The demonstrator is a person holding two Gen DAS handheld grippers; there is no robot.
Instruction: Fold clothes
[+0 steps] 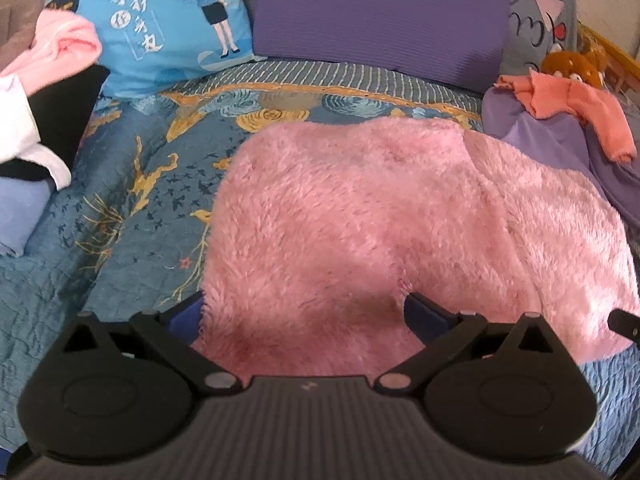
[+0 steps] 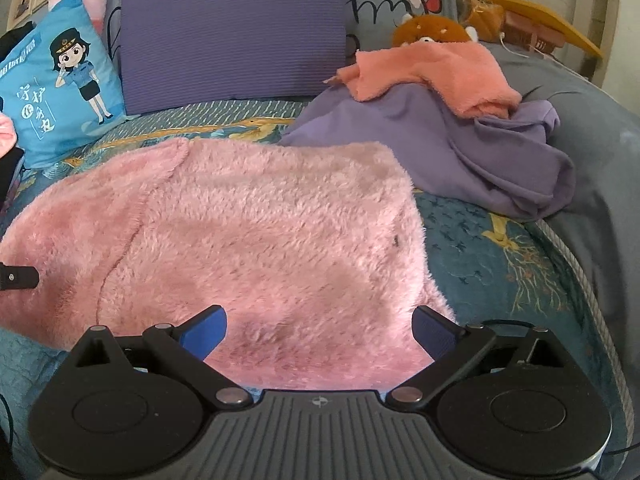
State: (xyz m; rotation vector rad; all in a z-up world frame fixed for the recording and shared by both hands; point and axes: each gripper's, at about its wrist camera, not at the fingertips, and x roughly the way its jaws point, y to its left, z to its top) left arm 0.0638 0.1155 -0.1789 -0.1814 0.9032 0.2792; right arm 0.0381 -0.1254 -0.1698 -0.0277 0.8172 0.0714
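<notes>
A fluffy pink garment [image 1: 380,220] lies folded flat on the patterned blue bedspread [image 1: 132,200]; it also shows in the right wrist view [image 2: 248,232]. My left gripper [image 1: 304,312] is open, its blue-padded jaws spread over the garment's near left edge. My right gripper [image 2: 320,328] is open, its jaws spread over the garment's near right edge. Neither holds anything. The right gripper's tip shows at the right edge of the left wrist view [image 1: 624,322], and the left gripper's tip at the left edge of the right wrist view [image 2: 18,276].
A crumpled purple garment [image 2: 480,152] with an orange-pink one [image 2: 432,72] on it lies at the right. Folded clothes [image 1: 24,160] are stacked at the left. A blue cartoon pillow [image 1: 160,24], a purple cushion [image 1: 380,12] and an orange plush toy [image 2: 428,28] sit at the back.
</notes>
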